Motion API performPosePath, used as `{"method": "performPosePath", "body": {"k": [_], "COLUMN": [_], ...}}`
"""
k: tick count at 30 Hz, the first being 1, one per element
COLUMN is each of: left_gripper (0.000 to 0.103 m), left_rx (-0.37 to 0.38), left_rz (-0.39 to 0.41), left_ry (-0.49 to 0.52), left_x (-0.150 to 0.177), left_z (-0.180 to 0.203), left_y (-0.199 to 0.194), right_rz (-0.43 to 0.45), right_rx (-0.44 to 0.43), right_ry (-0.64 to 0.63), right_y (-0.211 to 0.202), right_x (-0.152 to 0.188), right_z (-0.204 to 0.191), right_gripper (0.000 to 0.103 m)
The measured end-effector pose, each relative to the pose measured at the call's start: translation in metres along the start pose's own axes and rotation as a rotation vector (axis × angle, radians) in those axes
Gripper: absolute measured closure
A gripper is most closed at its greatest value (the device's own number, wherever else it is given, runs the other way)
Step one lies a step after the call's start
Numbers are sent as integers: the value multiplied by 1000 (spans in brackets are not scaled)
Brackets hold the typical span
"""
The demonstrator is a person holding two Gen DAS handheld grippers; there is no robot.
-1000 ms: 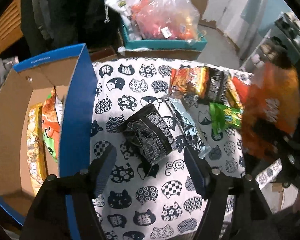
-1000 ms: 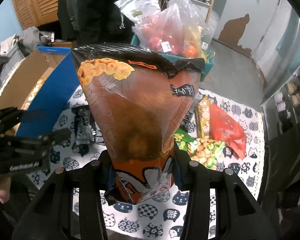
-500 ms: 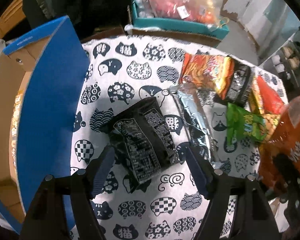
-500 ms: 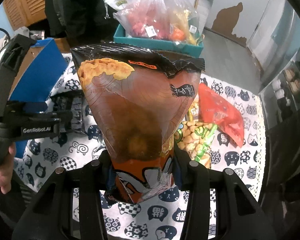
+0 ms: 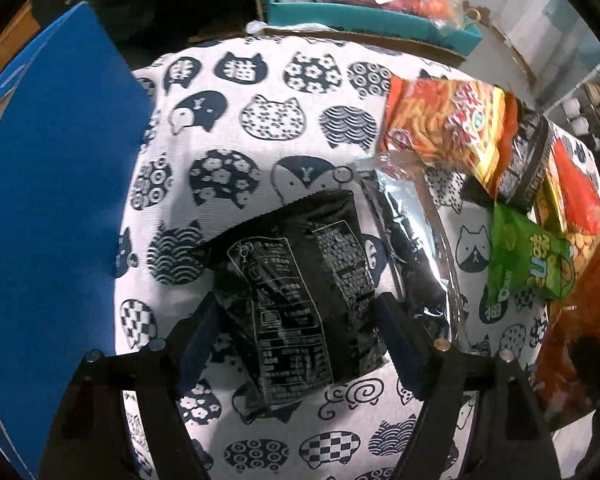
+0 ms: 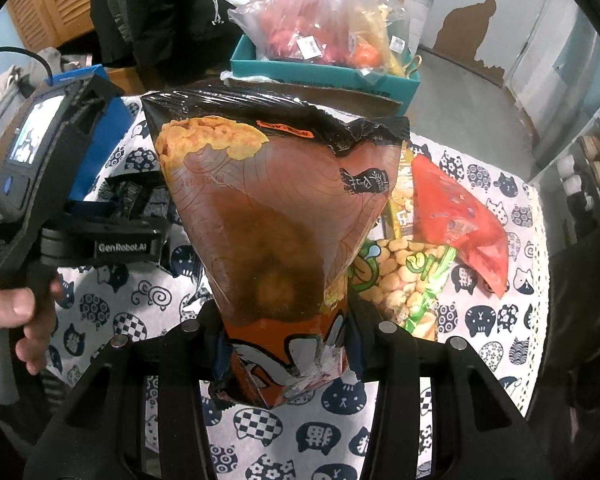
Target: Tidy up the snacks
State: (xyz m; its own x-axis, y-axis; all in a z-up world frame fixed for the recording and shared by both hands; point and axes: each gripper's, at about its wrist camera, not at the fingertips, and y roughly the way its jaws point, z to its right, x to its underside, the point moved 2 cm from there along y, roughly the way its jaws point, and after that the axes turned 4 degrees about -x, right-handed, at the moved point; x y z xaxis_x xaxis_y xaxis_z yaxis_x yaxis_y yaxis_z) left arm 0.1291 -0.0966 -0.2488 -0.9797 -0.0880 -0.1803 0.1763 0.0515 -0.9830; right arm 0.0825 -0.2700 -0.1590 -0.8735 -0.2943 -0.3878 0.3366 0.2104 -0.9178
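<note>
Left gripper [image 5: 296,320] has just been widening its jaws, straddling the black snack packet [image 5: 296,280] lying on the desk [image 5: 228,128], pads not pressing; right gripper [image 6: 286,344] is pinching the orange snack bag [image 6: 276,216] upright.

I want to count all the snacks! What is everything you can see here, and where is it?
black packet: one, black, on the cloth between the left gripper's fingers
silver packet: one, silver, right of the black one
chip bag: one, orange, far side of the cloth
green bag: one, green, right side
red bag: one, red, right side
big orange bag: one, orange-brown, held up
blue box: one, blue, left edge
teal box: one, teal, behind the table, holding a clear plastic bag
cat cloth: one, white and navy
left gripper: open
right gripper: shut on the big orange bag
hand: one, holding the left gripper
</note>
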Motion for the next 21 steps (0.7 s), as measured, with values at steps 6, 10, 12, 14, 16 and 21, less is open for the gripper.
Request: {"method": "performPosePath", "body": {"k": [6, 10, 12, 14, 16, 21], "left_gripper": [35, 36, 36, 36, 36, 36], "left_rx": [23, 17, 16, 16, 14, 25], "left_rz": [43, 59, 69, 83, 105, 141], "left_ry": [67, 85, 87, 89, 94, 104], "left_x": [3, 5, 6, 6, 7, 12], "left_z": [6, 4, 0, -5, -8, -11], "left_y": [2, 0, -4, -12, -22, -46], "right_rz": [-8, -7, -4, 1, 10, 34], "right_rx": [2, 10, 12, 14, 18, 27], "right_ry": [3, -3, -5, -6, -8, -18], "right_y": [2, 1, -1, -3, -7, -17], "right_x": [0, 0, 0, -1, -3, -9], "right_z": [1, -1, -1, -2, -4, -11], "right_gripper": [60, 60, 60, 60, 60, 60]}}
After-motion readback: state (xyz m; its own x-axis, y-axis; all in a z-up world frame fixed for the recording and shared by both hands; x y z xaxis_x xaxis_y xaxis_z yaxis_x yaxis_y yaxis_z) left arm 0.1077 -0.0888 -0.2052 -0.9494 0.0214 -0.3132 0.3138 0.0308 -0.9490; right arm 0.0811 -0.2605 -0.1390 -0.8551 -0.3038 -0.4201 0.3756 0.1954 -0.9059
